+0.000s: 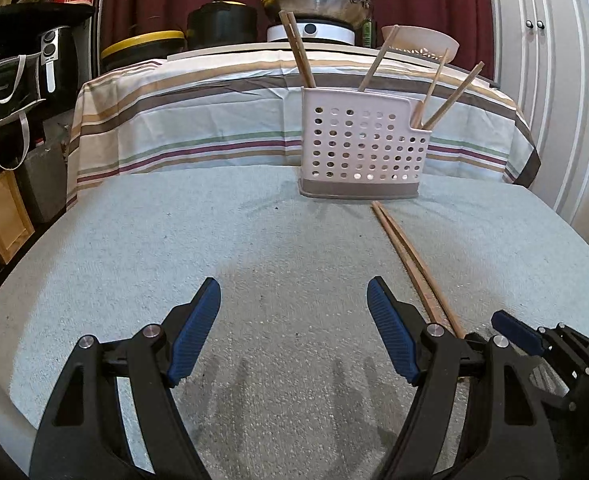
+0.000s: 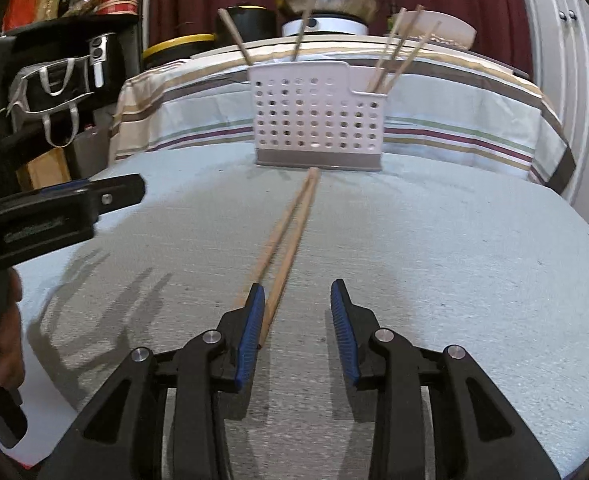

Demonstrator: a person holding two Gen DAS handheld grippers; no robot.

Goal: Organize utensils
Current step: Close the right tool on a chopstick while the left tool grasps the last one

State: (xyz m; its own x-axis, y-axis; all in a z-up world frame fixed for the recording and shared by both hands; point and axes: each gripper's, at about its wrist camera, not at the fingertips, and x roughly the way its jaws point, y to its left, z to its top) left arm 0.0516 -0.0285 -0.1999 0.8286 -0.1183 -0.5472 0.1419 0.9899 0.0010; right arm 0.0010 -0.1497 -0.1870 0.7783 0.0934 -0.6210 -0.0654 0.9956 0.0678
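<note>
Left gripper (image 1: pixel 294 328): spread wide, empty, over cloth (image 1: pixel 174 240)
Right gripper (image 2: pixel 298 320): released, straddling one chopstick of pair (image 2: pixel 290 236)
Holder (image 2: pixel 318 120): upright beyond pair's far tips

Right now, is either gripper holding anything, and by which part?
Nothing is held. Left gripper and right gripper are open; the chopstick pair lies on the table beside the right gripper's left finger.

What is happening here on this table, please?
A person is sorting chopsticks into a white holder with holes at the far side of the table. Several chopsticks already stand in it. One pair of chopsticks lies flat on the cloth in front of it. The right gripper is open around the near end of this pair, one stick beside its left finger, not yet clamped. The left gripper is open and holds nothing.
</note>
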